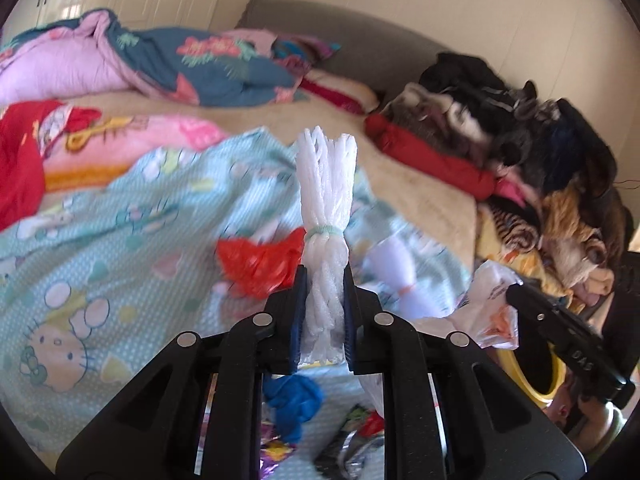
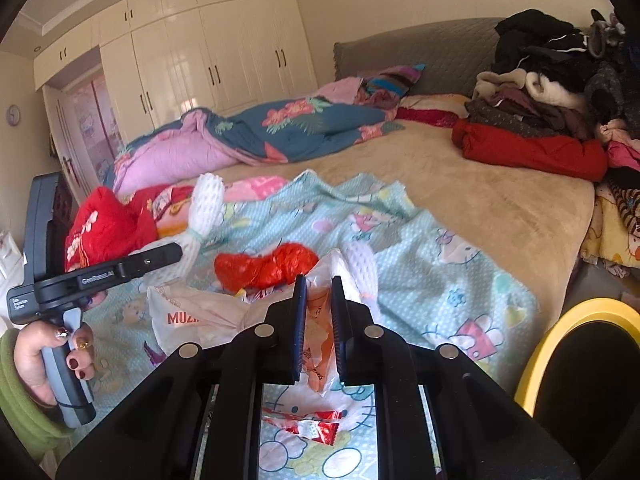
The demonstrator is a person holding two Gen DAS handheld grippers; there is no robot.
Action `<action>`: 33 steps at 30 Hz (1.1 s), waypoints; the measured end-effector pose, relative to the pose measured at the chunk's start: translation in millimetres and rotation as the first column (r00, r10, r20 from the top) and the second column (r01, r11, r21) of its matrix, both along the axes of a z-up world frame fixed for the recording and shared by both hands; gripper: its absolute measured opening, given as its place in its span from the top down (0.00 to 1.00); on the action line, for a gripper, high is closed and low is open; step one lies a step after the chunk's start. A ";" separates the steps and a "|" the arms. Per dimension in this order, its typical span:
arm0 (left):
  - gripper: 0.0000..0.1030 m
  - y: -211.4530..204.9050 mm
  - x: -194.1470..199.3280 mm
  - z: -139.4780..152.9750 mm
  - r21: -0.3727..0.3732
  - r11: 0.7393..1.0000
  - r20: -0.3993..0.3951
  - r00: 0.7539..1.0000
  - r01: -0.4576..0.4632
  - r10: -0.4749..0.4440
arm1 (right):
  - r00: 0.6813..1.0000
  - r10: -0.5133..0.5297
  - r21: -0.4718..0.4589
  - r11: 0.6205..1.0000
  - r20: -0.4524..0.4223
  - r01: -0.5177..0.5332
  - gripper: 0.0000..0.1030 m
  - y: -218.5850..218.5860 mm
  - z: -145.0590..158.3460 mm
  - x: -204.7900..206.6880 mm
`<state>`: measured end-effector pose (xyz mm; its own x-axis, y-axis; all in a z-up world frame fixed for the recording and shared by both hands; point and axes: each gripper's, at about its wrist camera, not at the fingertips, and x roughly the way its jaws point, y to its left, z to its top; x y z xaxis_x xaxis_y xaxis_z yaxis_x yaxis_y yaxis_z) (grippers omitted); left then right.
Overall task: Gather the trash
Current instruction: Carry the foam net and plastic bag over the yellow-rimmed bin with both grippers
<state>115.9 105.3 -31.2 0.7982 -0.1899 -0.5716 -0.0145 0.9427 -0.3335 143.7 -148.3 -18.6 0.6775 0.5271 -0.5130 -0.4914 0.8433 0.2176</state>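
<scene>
My left gripper [image 1: 325, 280] is shut on a white foam net sleeve [image 1: 326, 184] tied with a pale green band, held upright above the bed; it also shows in the right wrist view [image 2: 202, 216]. My right gripper [image 2: 319, 284] is shut on a white plastic bag with orange print [image 2: 316, 336], also seen in the left wrist view [image 1: 490, 304]. A crumpled red plastic bag [image 2: 268, 266] lies on the Hello Kitty sheet [image 2: 440, 280] just ahead. A second foam sleeve [image 1: 396, 276] lies beside it. A red-and-white wrapper [image 2: 312, 426] lies below my right gripper.
A yellow-rimmed bin [image 2: 576, 360] stands at the bed's right edge. A blue wad [image 1: 294, 400] and shiny wrappers [image 1: 352, 440] lie under my left gripper. Piled clothes [image 2: 552, 92] and a red garment [image 2: 528, 148] fill the right of the bed; quilts [image 2: 260, 128] lie at the back.
</scene>
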 end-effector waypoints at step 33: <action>0.90 -130.5 -19.8 30.6 0.026 0.974 0.092 0.970 0.225 -0.227 | 0.951 -0.306 0.124 0.947 0.051 0.298 0.89 -146.8 19.1 -38.6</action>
<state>96.0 -25.2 -0.6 0.7858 -0.3635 -0.5004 0.2304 0.9229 -0.3085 105.0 -295.1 0.5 0.8454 0.3447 -0.4081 -0.2352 0.9261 0.2951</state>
